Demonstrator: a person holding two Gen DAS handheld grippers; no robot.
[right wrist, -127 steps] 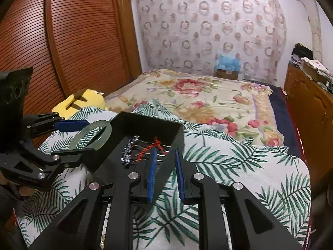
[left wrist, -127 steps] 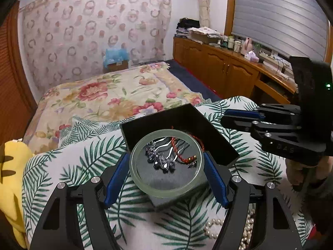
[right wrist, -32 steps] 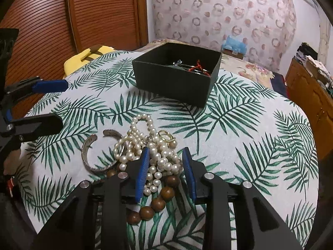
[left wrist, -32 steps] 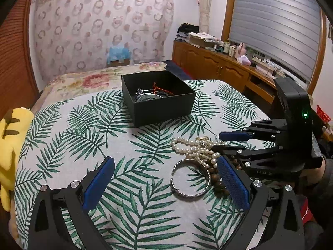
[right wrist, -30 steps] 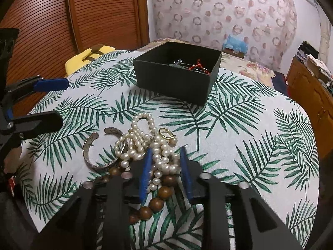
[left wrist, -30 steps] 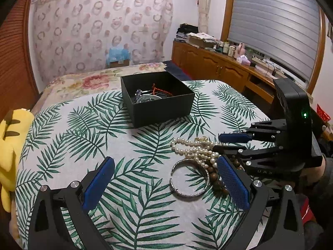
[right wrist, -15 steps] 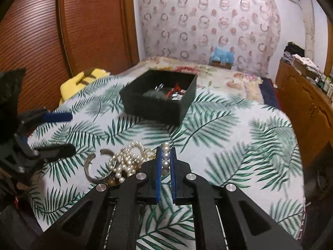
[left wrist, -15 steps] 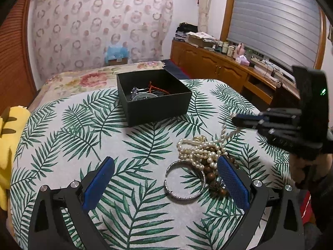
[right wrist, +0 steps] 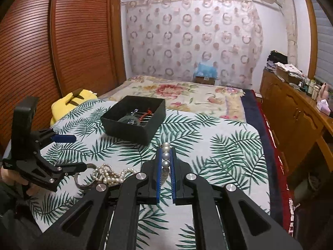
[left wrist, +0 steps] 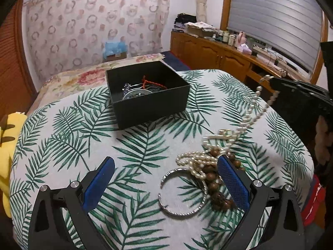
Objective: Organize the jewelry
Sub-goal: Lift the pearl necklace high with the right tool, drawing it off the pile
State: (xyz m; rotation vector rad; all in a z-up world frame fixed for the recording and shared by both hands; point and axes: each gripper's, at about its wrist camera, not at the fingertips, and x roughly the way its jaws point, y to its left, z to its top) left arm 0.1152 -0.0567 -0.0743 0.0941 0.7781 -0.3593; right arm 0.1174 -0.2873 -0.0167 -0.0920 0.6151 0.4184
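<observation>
The leaf-print surface carries everything, with the black box set toward the far side, open-topped so pieces can drop straight in. Nearer sits the tangled pile: a silver bangle and brown wooden beads lying together. The left tool hangs over that pile, jaws wide and empty, probably lined up for the bangle. The right tool is pinched tight on the pearl necklace, lifting one end so the strand trails clear of the heap.
</observation>
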